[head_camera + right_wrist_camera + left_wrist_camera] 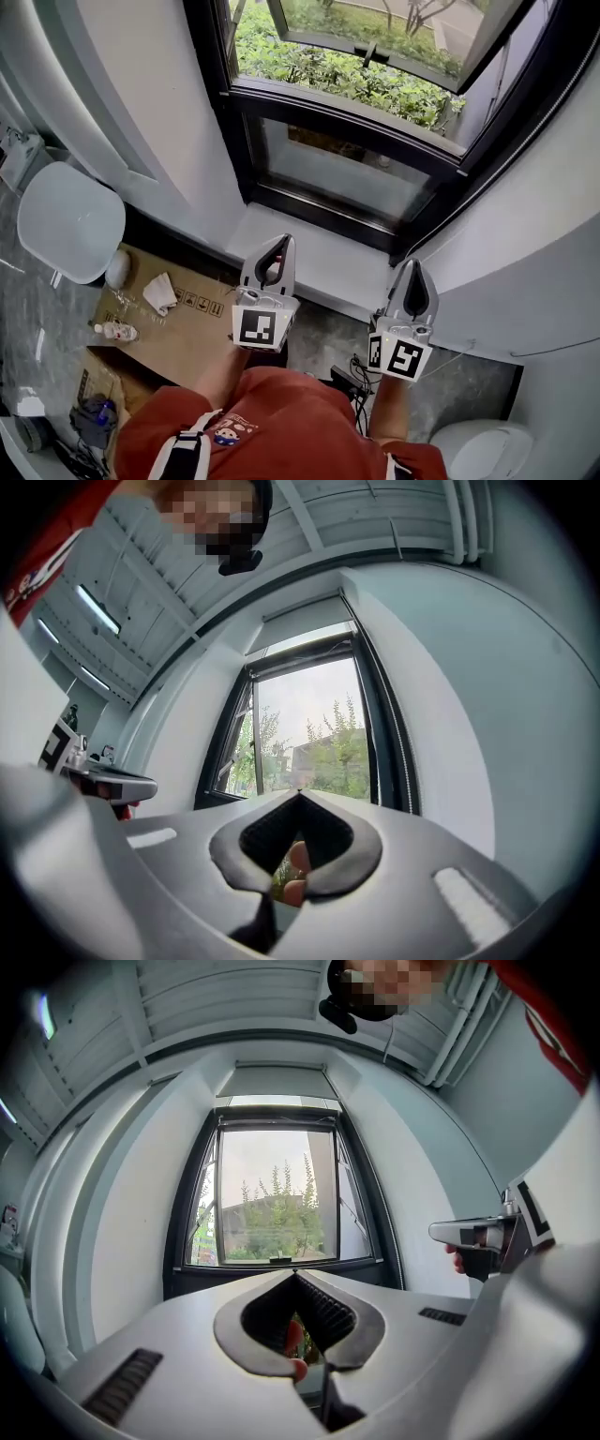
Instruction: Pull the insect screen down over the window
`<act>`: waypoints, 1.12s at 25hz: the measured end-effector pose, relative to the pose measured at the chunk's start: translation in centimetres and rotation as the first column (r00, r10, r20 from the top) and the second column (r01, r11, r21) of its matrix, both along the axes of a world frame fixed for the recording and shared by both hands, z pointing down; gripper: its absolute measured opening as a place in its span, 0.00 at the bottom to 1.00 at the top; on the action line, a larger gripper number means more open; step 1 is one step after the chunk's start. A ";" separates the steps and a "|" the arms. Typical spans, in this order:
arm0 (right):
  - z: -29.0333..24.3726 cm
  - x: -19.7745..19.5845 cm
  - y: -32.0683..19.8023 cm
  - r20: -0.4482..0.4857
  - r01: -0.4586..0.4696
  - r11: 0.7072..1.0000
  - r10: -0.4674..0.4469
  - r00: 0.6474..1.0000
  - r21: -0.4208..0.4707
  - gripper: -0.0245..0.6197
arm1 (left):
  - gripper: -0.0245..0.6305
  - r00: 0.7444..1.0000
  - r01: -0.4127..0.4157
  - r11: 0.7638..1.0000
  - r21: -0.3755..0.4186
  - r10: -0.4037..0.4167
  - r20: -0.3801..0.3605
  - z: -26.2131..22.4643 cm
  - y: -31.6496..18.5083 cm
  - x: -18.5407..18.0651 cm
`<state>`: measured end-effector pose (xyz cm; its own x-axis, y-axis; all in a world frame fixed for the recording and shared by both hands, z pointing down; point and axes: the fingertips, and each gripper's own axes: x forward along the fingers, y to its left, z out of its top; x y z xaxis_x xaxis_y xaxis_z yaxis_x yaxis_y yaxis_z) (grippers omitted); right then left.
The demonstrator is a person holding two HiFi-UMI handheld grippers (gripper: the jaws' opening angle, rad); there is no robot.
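Observation:
The black-framed window (342,173) stands ahead of me, its upper sash (375,47) swung outward over green shrubs. In the left gripper view the window (277,1194) fills the middle, under a pale recessed box (278,1082) at its head; I see no screen drawn across the glass. The right gripper view shows the same window (309,728) and pale box (305,616). My left gripper (279,242) is shut and empty, held in the air short of the sill. My right gripper (413,265) is shut and empty too, beside it on the right. Both jaw pairs (295,1274) (300,794) meet at the tips.
A white sill (319,258) runs under the window. On the floor at the left lies flattened cardboard (187,328) with a crumpled tissue (159,292) and a small bottle (114,330). A white round seat (70,220) stands far left. Cables (352,380) lie near my feet.

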<state>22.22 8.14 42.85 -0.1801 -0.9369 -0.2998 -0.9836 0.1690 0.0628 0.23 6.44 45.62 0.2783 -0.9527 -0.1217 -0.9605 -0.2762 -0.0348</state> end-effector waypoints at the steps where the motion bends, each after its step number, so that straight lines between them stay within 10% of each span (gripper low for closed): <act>1: -0.2 -0.5 -0.9 0.002 -0.002 1.000 0.002 1.000 0.000 0.05 | 0.04 1.000 -0.002 1.000 0.001 0.002 -0.001 -0.2 -0.9 -0.5; 28: -2.7 -9.6 -15.7 -0.063 -0.114 0.993 0.114 0.991 -0.006 0.05 | 0.04 0.990 -0.133 0.991 -0.007 0.133 -0.053 -2.7 -18.8 -9.1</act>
